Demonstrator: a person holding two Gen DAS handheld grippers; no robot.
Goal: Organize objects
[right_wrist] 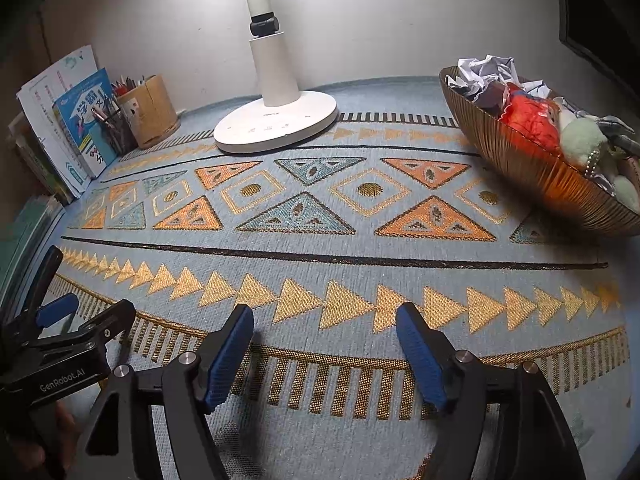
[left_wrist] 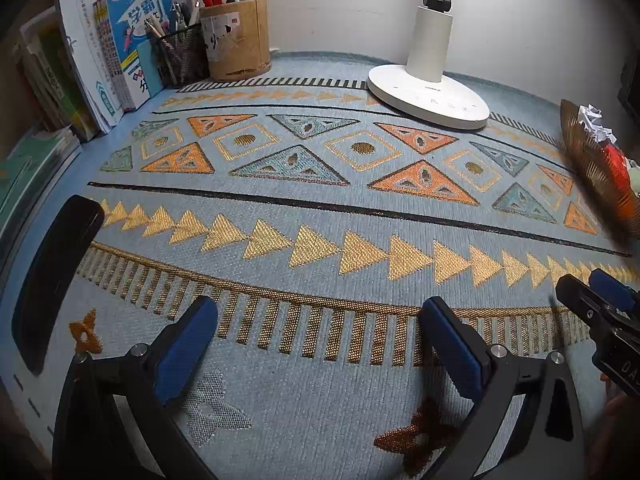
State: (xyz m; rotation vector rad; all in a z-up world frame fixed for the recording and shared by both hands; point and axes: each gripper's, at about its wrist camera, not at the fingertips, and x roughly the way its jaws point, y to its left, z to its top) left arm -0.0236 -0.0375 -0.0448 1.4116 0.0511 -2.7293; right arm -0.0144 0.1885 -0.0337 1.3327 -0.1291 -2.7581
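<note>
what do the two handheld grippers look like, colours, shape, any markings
Both match: the left gripper and right gripper have matte black angular frames, two fingers faced with blue ribbed rubber pads, and silver round pivot bolts. The left gripper's body carries white "GenRobot.AI" lettering, seen from the right wrist view. No cables or sleeves are visible.

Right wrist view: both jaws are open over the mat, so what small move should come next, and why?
Probably swing the right gripper toward the brown bowl at right. Its jaws are open and empty, and the bowl holds a jumble of crumpled paper, a red item and a plush toy.
</note>
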